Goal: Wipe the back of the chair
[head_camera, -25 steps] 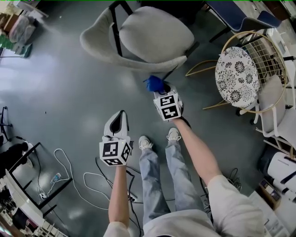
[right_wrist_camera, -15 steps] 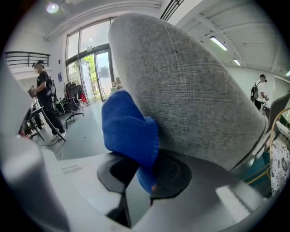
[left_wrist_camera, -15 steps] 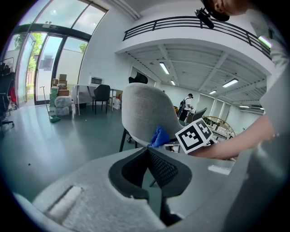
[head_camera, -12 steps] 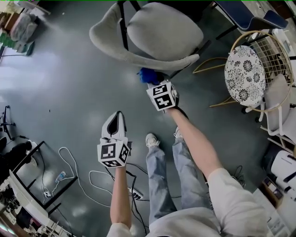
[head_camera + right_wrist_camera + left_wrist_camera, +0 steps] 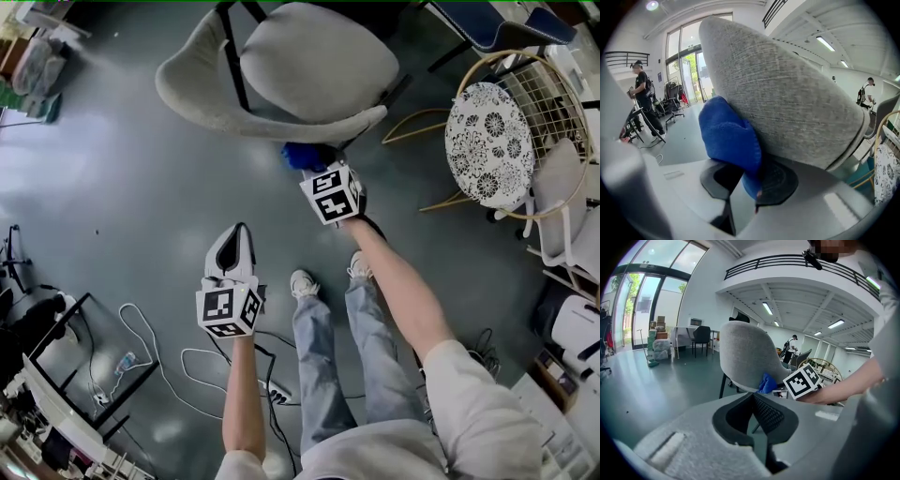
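Note:
The grey upholstered chair (image 5: 319,66) stands at the top of the head view, its curved back (image 5: 267,120) turned toward me. My right gripper (image 5: 314,167) is shut on a blue cloth (image 5: 302,155) and holds it against the lower part of the chair back. In the right gripper view the blue cloth (image 5: 729,136) bulges out of the jaws and touches the grey fabric (image 5: 787,108). My left gripper (image 5: 241,232) hangs lower left over the floor, apart from the chair, shut with nothing in it. In the left gripper view the chair (image 5: 745,352) and the cloth (image 5: 767,383) show ahead.
A round floral-patterned seat in a wire frame (image 5: 483,141) stands right of the chair, with a white chair (image 5: 562,206) beyond it. Cables (image 5: 187,361) and a black desk frame (image 5: 66,347) lie at the lower left. My feet (image 5: 302,283) are below the grippers.
The right gripper has carried the blue cloth up from the floor side to the chair back. The left gripper has barely moved.

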